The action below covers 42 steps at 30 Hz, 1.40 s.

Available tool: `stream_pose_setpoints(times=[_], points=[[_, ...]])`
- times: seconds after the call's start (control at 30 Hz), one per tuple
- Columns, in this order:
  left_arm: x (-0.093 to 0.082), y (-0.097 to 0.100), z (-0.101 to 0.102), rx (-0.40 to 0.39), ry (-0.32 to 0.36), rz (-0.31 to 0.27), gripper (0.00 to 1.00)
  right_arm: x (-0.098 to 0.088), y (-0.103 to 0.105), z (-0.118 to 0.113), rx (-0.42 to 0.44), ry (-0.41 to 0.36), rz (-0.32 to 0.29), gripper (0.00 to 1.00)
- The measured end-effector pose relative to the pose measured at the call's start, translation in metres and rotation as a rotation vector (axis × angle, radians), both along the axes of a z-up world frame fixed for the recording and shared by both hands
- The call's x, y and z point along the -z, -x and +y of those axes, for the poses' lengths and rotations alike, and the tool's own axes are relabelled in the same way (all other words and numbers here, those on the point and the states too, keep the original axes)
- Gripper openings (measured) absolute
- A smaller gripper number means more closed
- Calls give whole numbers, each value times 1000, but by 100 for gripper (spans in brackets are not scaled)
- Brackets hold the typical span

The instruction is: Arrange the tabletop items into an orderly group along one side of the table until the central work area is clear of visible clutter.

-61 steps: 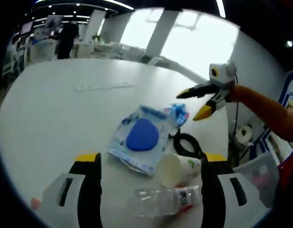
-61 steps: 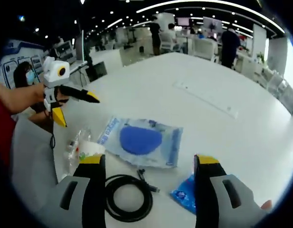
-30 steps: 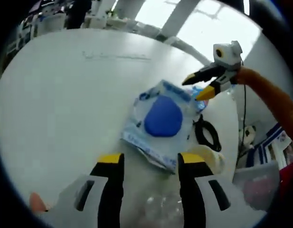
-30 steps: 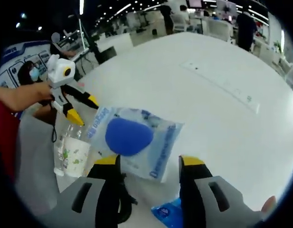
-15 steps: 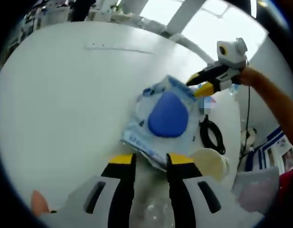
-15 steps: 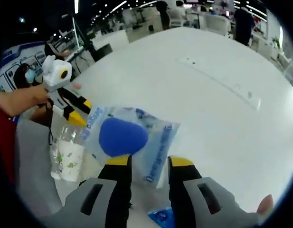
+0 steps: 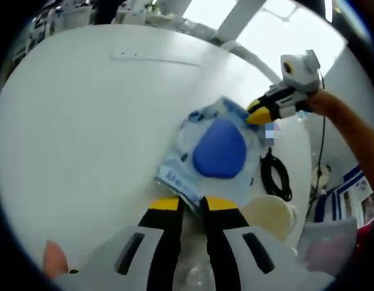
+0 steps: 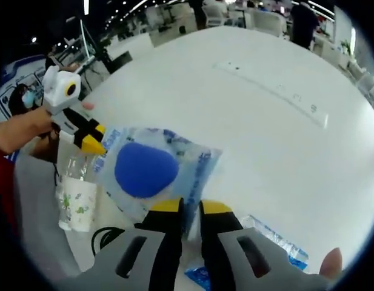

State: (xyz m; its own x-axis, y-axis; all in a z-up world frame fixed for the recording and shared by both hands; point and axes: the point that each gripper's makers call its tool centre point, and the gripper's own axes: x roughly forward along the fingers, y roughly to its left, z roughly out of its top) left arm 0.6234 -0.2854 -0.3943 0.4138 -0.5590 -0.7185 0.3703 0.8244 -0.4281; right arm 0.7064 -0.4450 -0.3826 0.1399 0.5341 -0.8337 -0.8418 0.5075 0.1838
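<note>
A clear plastic bag [image 7: 217,154] holding a blue pad lies on the white table [image 7: 71,121]. My left gripper [image 7: 191,205] is shut on the bag's near edge. My right gripper [image 7: 256,115] comes in from the upper right, its yellow tips pinched on the bag's far corner. In the right gripper view the same bag [image 8: 147,167] sits ahead of my right gripper [image 8: 191,209], which is shut on its edge. There my left gripper [image 8: 93,140] holds the opposite side.
A paper cup [image 7: 268,215] and a coiled black cable [image 7: 276,176] lie to the right of the bag, with a clear bottle [image 7: 193,276] under my left jaws. A blue packet [image 8: 271,242] lies by my right jaws. A person's sleeve [image 7: 350,130] reaches in.
Both grippers have closed in on the bag from opposite sides, and their jaws have gone from wide open to shut on its edges.
</note>
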Motion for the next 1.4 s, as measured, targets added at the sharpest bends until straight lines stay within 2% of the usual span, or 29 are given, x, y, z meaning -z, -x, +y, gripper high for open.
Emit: stream_pose_setpoints(times=[0.53, 0.8, 1.0, 1.17, 1.4], points=[[-9, -15, 6, -36, -9, -12, 1, -4, 11, -2, 36, -5, 20, 2], [-21, -30, 17, -48, -21, -36, 0, -17, 12, 4, 45, -32, 15, 2], [-26, -45, 23, -54, -41, -50, 0, -19, 13, 8, 51, -39, 20, 2], [-24, -51, 25, -52, -51, -41, 0, -17, 20, 9, 39, -21, 41, 2], [-19, -51, 25, -49, -61, -35, 0, -15, 19, 9, 35, -4, 30, 2]])
